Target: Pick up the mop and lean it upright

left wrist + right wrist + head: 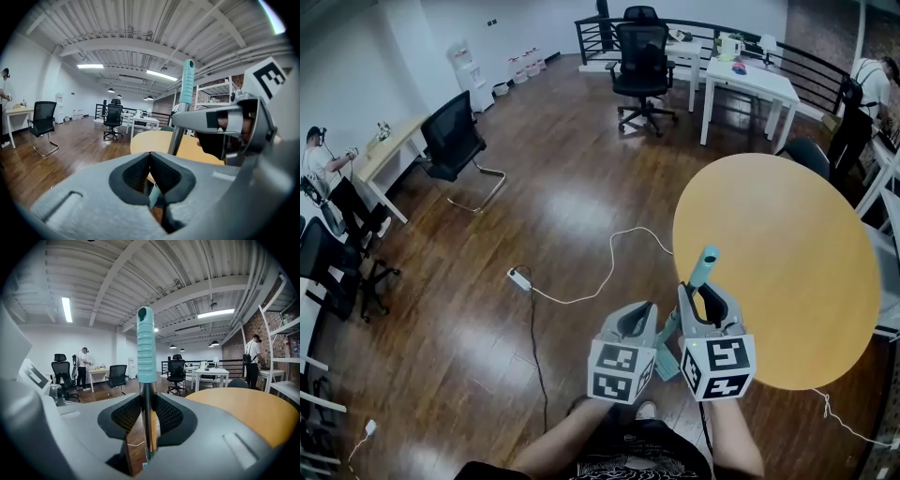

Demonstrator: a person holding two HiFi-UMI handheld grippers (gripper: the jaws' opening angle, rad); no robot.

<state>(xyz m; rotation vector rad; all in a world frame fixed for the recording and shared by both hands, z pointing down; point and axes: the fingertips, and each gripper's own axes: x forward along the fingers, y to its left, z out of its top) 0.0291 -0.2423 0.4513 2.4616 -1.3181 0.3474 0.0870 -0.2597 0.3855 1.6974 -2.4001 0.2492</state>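
1. The right tongs (149, 404) pinch the shiny pole of the mop (145, 338), just under its blue-green grip.
2. The mop points up, with its grip poking out above the tongs.
3. The left tongs (150, 159) are pressed together, just beside the right ones.
4. A round yellow desk (787, 272) sits next to the mop.
5. A white cable (581, 295) lies on the wooden floor (562, 197).

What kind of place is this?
Most likely an open office or shared work room: black office chairs and white desks stand on a wide wooden floor, with a round wooden table close by.
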